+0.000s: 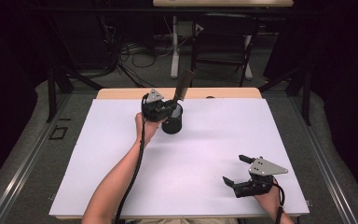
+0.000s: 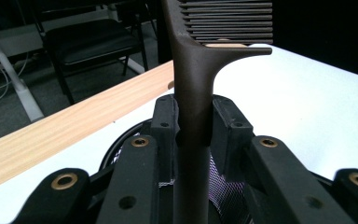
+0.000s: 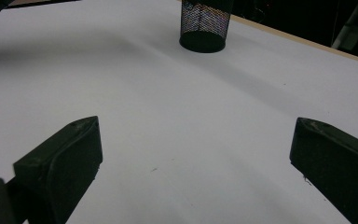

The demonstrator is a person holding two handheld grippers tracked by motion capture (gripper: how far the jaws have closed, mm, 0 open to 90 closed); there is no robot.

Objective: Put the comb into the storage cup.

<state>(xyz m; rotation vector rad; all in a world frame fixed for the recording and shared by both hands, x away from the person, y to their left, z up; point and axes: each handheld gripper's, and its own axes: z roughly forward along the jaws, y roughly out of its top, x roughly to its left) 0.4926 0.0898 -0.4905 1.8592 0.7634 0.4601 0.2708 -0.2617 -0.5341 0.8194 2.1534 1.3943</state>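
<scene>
Comb (image 2: 193, 79) stands upright in the left gripper's (image 2: 193, 122) jaws, clamped by its handle over the mesh cup (image 1: 172, 123); the right gripper (image 1: 237, 170) rests wide open on the bench (image 1: 214, 140).

The mesh cup (image 1: 172, 122) stands toward the far edge of the table (image 1: 121, 154). A comb (image 1: 182, 85) rises out of the cup. The left gripper (image 1: 168, 108) is just left of the cup, the right gripper (image 1: 235, 170) well nearer and to its right.

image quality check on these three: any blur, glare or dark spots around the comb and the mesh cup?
High view: white table evenly lit, surroundings dark, soft shadow beside the mesh cup. Left gripper view: comb fairly sharp, near jaw links soft, top right corner black. Right gripper view: near pads blurred, the cup's top cropped, no glare.
</scene>
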